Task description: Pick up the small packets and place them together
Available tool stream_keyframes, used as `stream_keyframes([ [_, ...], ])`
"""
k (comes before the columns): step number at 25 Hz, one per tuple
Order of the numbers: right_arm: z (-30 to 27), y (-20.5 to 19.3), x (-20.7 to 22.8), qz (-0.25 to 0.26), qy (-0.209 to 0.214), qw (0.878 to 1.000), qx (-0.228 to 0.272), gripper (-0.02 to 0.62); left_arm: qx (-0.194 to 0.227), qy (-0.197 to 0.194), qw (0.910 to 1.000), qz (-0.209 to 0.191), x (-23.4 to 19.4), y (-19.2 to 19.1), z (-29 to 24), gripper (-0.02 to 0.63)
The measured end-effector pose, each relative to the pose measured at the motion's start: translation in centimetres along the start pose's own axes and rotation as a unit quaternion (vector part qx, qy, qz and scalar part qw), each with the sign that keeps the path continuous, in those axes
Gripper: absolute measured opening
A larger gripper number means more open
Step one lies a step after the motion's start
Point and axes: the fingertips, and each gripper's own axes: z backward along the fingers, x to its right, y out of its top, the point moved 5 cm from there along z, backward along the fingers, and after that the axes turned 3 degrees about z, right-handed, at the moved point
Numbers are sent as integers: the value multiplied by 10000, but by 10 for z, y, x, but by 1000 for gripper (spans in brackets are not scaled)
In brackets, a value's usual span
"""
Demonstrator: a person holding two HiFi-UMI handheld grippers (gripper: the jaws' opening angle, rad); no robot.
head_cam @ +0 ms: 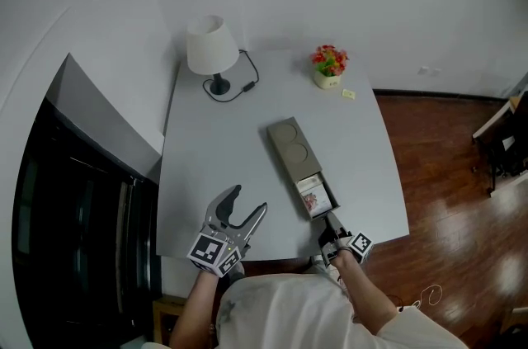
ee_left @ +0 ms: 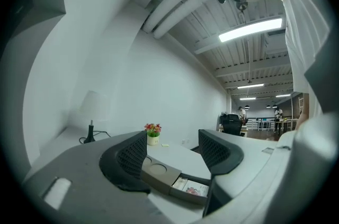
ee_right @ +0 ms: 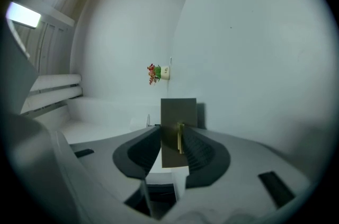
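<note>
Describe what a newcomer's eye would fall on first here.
A long olive box lies mid-table, its drawer pulled out at the near end, small packets inside. The right gripper has its jaws closed on the drawer's front, while the left gripper hangs open beside it. A white lamp and a flower pot stand at the far edge.

Grey hand-held grippers (head_cam: 250,199) bear black-and-white marker cubes (head_cam: 213,252); the shirt (head_cam: 289,310) is white.

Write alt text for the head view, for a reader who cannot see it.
The right gripper grips the open drawer of a grey-green box on a grey table; small packets lie inside. The left gripper hangs open; a lamp and flowerpot stand beyond.
</note>
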Motion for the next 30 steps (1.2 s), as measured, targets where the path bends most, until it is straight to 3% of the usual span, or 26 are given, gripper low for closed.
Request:
stream_keyframes([
  [30,42,5,14,75,-379,9992,-73,137,63,160,9998,74,-9,-2,9,293],
])
